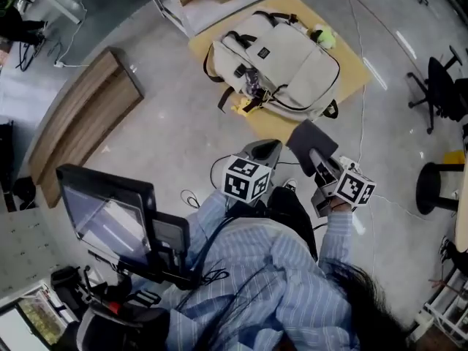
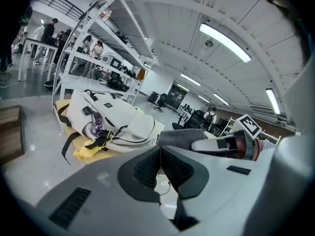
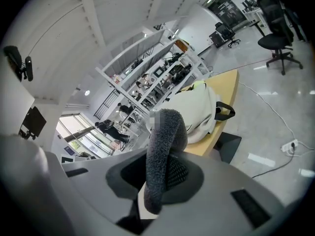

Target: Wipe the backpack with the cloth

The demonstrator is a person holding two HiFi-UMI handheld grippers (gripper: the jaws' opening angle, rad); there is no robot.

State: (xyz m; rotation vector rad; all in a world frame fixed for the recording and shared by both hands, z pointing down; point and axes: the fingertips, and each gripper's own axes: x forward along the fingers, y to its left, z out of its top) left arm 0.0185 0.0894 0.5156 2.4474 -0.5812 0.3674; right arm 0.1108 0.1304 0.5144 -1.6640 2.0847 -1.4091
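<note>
Head view: the backpack (image 1: 281,64) lies on a low yellow counter (image 1: 351,64), well ahead of both claws. The right claw (image 1: 322,163) carries the dark cloth (image 1: 309,141).

Left gripper view: the left claw (image 2: 160,154) is clenched on nothing.

Right gripper view: the jaws grip the cloth.

Wiping looks not yet begun. Next, the cloth must reach and press onto the backpack.

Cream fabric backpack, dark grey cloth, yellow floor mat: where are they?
Cream fabric backpack (image 1: 292,61), head view, front panel.
Dark grey cloth (image 3: 160,132), right gripper view, fold between the jaws.
Yellow floor mat (image 1: 357,66), head view, bare corner.
</note>
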